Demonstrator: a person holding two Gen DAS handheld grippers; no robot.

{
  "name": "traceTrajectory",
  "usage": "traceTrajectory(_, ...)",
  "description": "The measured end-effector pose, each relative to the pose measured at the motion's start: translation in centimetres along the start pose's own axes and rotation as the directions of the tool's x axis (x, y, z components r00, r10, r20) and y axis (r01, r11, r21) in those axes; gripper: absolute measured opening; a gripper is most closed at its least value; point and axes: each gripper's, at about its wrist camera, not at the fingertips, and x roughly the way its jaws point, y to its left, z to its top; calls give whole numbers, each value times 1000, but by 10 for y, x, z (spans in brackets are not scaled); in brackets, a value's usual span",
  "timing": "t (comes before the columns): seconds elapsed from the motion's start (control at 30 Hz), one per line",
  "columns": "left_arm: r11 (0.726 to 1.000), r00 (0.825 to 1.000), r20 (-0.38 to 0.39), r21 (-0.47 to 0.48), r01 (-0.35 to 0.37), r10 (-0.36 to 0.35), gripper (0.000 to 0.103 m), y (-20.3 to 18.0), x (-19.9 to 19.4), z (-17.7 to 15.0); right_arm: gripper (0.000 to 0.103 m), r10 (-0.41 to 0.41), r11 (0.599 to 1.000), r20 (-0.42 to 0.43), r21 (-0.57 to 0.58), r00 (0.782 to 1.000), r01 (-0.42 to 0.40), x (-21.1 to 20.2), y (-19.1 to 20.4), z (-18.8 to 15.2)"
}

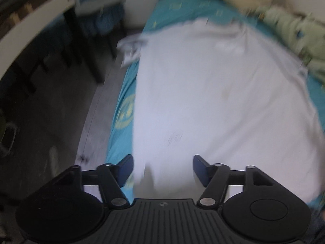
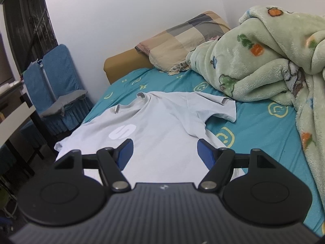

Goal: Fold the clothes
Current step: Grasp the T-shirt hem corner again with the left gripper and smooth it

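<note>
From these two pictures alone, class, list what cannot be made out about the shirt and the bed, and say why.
1. Shirt hem: hidden behind each gripper body, left and right.
2. Logo and collar: smeared by motion blur in the left wrist view.
3. Left sleeve: drops past the bed edge in the right wrist view.
4. Blanket: cut off by the right edge.
5. Pillow tag print: too small.
</note>
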Motion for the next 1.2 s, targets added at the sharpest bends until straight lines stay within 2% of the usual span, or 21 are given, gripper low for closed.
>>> traceTrajectory(0.03,1000,998,66,-10,16,-15,80,-7,-5,7,72,2,1000,5,4,1000,-2,0,0,0)
traceTrajectory(0.1,999,982,184,-23,46,-41,83,-23,-12,20,72,3,1000,22,1,1000,-3,0,0,0)
traceTrajectory(0.2,997,947,314,-13,78,-70,89,-52,-11,34,72,-1,1000,43,-21,999,2,-1,2,-1)
traceTrajectory(0.27,996,922,378,13,84,-82,97,-72,-7,38,72,4,999,49,-41,999,-2,-1,4,-2)
traceTrajectory(0.3,996,908,409,26,86,-89,98,-82,-5,40,67,11,999,49,-51,999,-8,-1,5,-3)
traceTrajectory(0.33,994,900,423,45,95,-105,98,-95,10,36,57,19,998,49,-61,999,-16,-1,6,-4)
traceTrajectory(0.37,992,897,424,67,107,-125,99,-101,19,37,55,28,997,49,-71,998,-24,-1,8,-5)
traceTrajectory(0.4,989,897,417,83,119,-143,99,-103,35,36,55,36,996,49,-81,998,-32,-1,9,-5)
traceTrajectory(0.5,990,918,370,57,131,-143,99,-79,78,44,58,58,995,22,-76,998,-56,4,13,-9)
traceTrajectory(0.53,990,924,356,28,139,-140,99,-68,90,53,64,63,996,12,-70,998,-62,7,14,-11)
traceTrajectory(0.57,989,929,343,-3,146,-136,99,-57,101,62,66,65,996,-4,-61,998,-65,11,16,-12)
traceTrajectory(0.7,970,946,310,-185,160,-97,99,17,169,113,66,89,996,-78,-10,993,-90,34,18,-17)
traceTrajectory(0.8,932,950,309,-329,149,-43,99,68,219,150,66,85,996,-125,16,989,-83,54,19,-23)
traceTrajectory(0.9,870,954,299,-471,147,1,97,122,259,176,66,79,997,-166,35,983,-74,76,19,-28)
traceTrajectory(1.0,812,957,289,-567,137,40,95,151,293,194,66,84,996,-188,58,979,-74,97,18,-29)
traceTrajectory(1.07,774,953,298,-614,155,46,86,167,312,204,66,76,996,-194,64,978,-65,108,17,-29)
traceTrajectory(1.13,753,955,294,-636,170,33,75,174,326,212,66,68,996,-203,73,977,-54,115,14,-31)
traceTrajectory(1.2,750,966,257,-643,156,20,46,176,339,218,66,64,995,-219,88,974,-46,122,11,-33)
